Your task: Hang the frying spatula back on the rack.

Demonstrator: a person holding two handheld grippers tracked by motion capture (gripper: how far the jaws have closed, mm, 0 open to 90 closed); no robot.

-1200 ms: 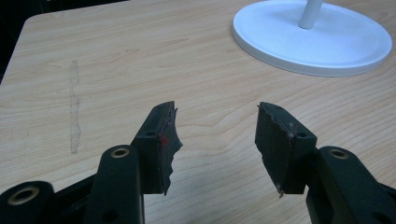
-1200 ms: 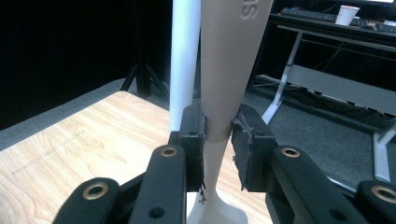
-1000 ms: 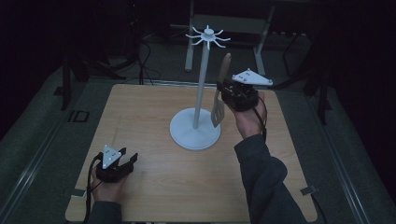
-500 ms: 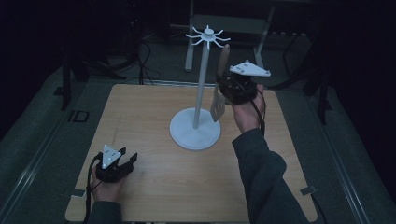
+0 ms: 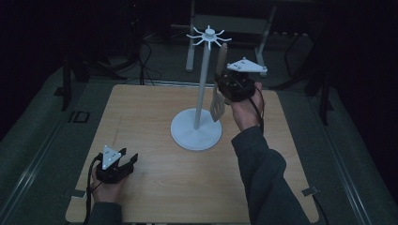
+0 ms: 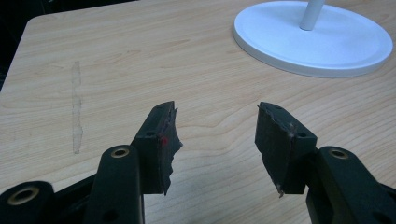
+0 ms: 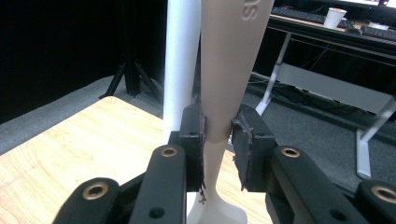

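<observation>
Wooden table (image 5: 155, 122), pretty dim lighting, so lots of the room behind it is just black shapes and cables I can't make out. One white stand (image 5: 197, 131) sits near the middle of the table: round base, thin pole, a ring of hooks (image 5: 209, 36) on top. In the left gripper view just part of the base (image 6: 313, 39) and the foot of the pole show; the rest runs off the top edge.

One beige spatula (image 5: 218, 89), upright and right beside the pole, handle end up by the hooks. The right gripper (image 5: 224, 90) is clamped on its handle; in the right gripper view both jaws pinch the handle (image 7: 229, 70), and the blade is cut off below. Can't tell if the handle tip is on a hook yet.

Compared with a second ago, the right hand (image 5: 246, 110) has carried the spatula up and in closer to the pole. The left gripper (image 5: 126, 157) hasn't budged: near the front left corner, jaws spread apart with bare table between them.

So: two grippers, one stand, one spatula.
</observation>
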